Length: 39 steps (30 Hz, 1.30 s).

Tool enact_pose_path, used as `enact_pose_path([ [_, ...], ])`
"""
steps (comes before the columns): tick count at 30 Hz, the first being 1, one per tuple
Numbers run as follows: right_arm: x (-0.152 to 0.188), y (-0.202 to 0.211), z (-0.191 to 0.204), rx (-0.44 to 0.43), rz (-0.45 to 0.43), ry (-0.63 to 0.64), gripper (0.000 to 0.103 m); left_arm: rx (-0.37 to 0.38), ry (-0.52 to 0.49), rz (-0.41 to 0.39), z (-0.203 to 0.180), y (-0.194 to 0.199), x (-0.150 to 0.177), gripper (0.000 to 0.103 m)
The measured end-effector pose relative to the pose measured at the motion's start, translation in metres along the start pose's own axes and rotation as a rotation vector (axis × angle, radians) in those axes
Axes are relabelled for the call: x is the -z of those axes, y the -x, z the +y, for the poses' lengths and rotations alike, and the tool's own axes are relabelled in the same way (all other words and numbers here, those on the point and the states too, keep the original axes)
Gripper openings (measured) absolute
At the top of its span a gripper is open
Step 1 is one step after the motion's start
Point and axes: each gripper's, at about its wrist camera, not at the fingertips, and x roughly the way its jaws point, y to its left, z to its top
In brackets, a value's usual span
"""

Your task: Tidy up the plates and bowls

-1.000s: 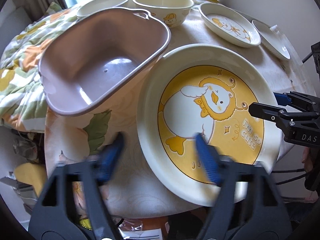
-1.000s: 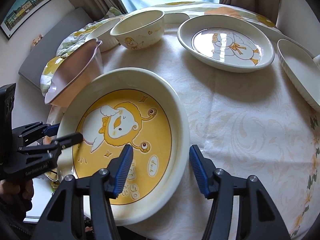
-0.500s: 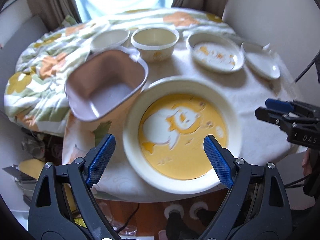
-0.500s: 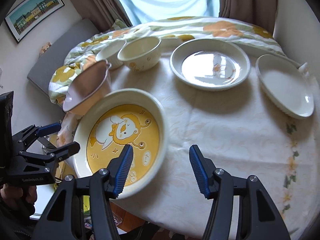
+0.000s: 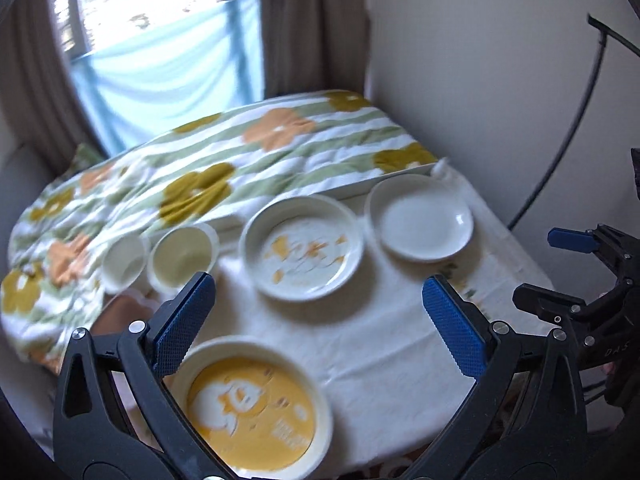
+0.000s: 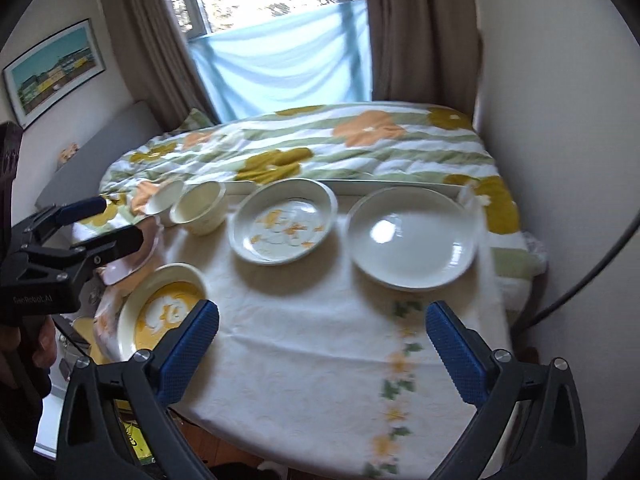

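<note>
From the left wrist view, the left gripper [image 5: 318, 326] is spread wide and holds nothing. Under it, at the near edge of the table [image 5: 384, 344], sits the yellow duck plate [image 5: 252, 410]. Farther back stand a small white bowl [image 5: 122, 264] and a cream bowl [image 5: 184, 256], side by side. Next to them is a white duck plate [image 5: 304, 246], and then a plain white plate [image 5: 424, 216]. The right gripper [image 5: 560, 272] shows at the right edge, with its two fingers apart. From the right wrist view, the right gripper [image 6: 322, 346] is spread wide with nothing in it, above the white tablecloth [image 6: 320, 360]. The yellow duck plate [image 6: 160, 308] lies at the near left of the table, and the left gripper [image 6: 108, 224] is open just above a pink tub [image 6: 132, 256]. A flowery blanket [image 6: 320, 144] lies behind the table.
</note>
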Motion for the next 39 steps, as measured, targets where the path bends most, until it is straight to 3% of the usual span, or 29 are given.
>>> enact_pose_path([
  [3,-0.008,0.002,-0.028,0.038,-0.009,-0.096,0.103,0.092,-0.071,0.024,-0.017,-0.03,-0.032,0.103],
  [6,-0.012,-0.01,-0.06,0.015,0.022,-0.235,0.103,0.188,-0.1,0.071,-0.029,-0.071,-0.06,0.103],
  [10,-0.013,-0.034,-0.093,0.009,0.061,-0.429,0.103,0.329,-0.109,0.197,-0.032,-0.141,-0.086,0.103],
  [17,-0.011,-0.085,-0.125,0.064,0.096,-0.636,0.102,0.428,-0.157,0.338,-0.04,-0.239,-0.097,0.102],
  [23,-0.003,-0.123,-0.139,0.126,0.128,-0.757,0.069,0.474,-0.201,0.434,-0.046,-0.298,-0.095,0.073],
  [28,0.003,-0.137,-0.142,0.122,0.122,-0.826,0.053,0.497,-0.222,0.472,-0.047,-0.321,-0.092,0.056],
  [33,0.004,-0.147,-0.143,0.124,0.112,-0.864,0.038,0.509,-0.242,0.498,-0.049,-0.334,-0.089,0.049],
  [39,0.004,-0.155,-0.147,0.139,0.102,-0.891,0.024,0.499,-0.273,0.488,-0.049,-0.339,-0.088,0.021],
])
